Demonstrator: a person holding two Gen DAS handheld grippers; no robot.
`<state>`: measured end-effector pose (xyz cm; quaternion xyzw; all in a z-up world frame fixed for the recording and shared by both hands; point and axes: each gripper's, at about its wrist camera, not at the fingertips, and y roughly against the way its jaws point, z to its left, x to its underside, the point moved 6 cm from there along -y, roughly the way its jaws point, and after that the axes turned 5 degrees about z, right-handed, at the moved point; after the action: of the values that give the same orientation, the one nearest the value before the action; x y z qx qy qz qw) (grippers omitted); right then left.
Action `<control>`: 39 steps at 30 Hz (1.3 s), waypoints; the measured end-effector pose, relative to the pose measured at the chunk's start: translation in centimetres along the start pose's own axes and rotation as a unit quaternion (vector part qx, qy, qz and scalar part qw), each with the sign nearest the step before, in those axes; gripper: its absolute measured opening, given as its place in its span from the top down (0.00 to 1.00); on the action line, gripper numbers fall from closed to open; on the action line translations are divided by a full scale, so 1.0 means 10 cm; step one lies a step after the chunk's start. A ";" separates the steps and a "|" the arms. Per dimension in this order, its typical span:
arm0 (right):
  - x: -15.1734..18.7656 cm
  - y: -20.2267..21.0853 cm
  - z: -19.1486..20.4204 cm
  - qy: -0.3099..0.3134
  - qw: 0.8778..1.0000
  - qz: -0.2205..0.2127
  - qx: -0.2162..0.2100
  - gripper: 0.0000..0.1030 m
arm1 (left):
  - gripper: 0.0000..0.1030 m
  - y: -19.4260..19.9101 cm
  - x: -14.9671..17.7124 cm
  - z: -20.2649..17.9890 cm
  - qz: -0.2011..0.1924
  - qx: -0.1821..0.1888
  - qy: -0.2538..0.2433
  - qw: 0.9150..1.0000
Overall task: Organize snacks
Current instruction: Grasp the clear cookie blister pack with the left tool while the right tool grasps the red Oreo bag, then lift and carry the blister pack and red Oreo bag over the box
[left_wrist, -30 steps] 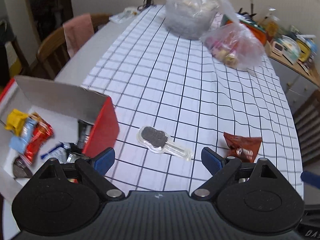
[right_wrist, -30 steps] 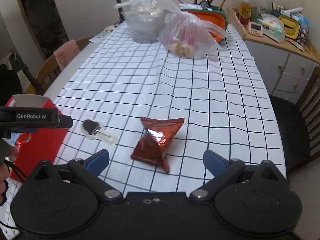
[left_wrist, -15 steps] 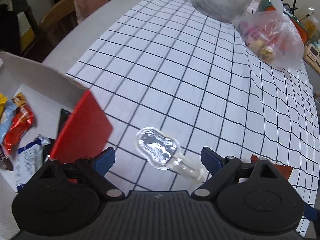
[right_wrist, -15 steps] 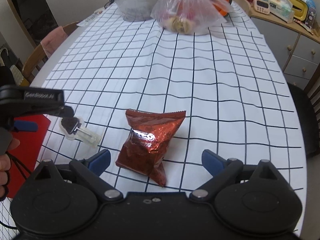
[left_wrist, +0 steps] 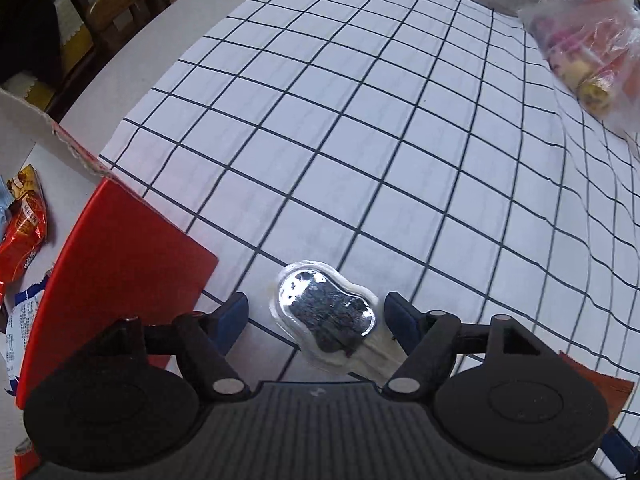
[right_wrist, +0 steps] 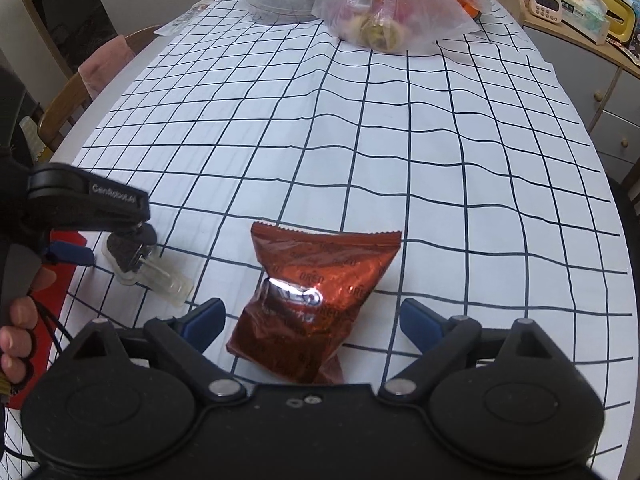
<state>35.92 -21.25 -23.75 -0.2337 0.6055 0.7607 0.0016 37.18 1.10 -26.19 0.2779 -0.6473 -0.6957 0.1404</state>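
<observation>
Since half a second ago the left claw (left_wrist: 316,314) has dropped lower and narrowed, its blue pads now bracketing the clear-wrapped dark snack (left_wrist: 326,316) with slim gaps either side, holding nothing yet. That snack lies flat on the checked cloth of the surface (left_wrist: 360,140), just beside the red box (left_wrist: 116,268), whose near wall edge crowds the claw's left finger (left_wrist: 234,318); open cloth stretches ahead. Inside the box lies a red snack packet (left_wrist: 24,236). The right claw (right_wrist: 312,320) is spread wide and empty, closer over the red Oreo pouch (right_wrist: 316,300), which lies between its pads with room on both sides. Two plastic bags (right_wrist: 388,4) sit well apart at the far edge.
</observation>
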 end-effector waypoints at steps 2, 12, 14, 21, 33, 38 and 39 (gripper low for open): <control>-0.02 -0.03 -0.01 -0.001 1.000 0.000 0.000 0.10 | 0.30 -0.01 0.00 0.00 0.001 0.004 -0.002 1.000; -0.04 -0.12 0.04 0.008 1.000 0.004 0.001 0.39 | 0.44 0.03 0.01 -0.07 -0.017 0.007 -0.045 0.999; -0.03 -0.11 0.04 0.011 1.000 0.003 0.001 0.47 | 0.46 0.04 0.02 -0.07 -0.019 0.007 -0.047 0.999; 0.03 -0.03 -0.01 0.004 1.000 -0.003 0.000 0.62 | 0.47 0.05 0.06 -0.01 -0.015 0.018 -0.044 0.999; 0.34 0.32 -0.05 -0.007 1.000 -0.014 -0.018 0.63 | 0.67 0.15 0.33 0.07 0.006 0.043 -0.059 0.997; 0.54 0.51 -0.03 -0.008 0.999 -0.017 -0.030 0.63 | 0.67 0.20 0.52 0.11 0.013 0.054 -0.073 0.996; 0.58 0.55 -0.03 -0.009 0.999 -0.018 -0.032 0.63 | 0.67 0.20 0.56 0.12 0.015 0.055 -0.077 0.995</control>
<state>29.26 -24.59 -20.77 -0.2380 0.5768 0.7814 0.0133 31.69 -1.28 -25.32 0.2214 -0.6974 -0.6763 0.0850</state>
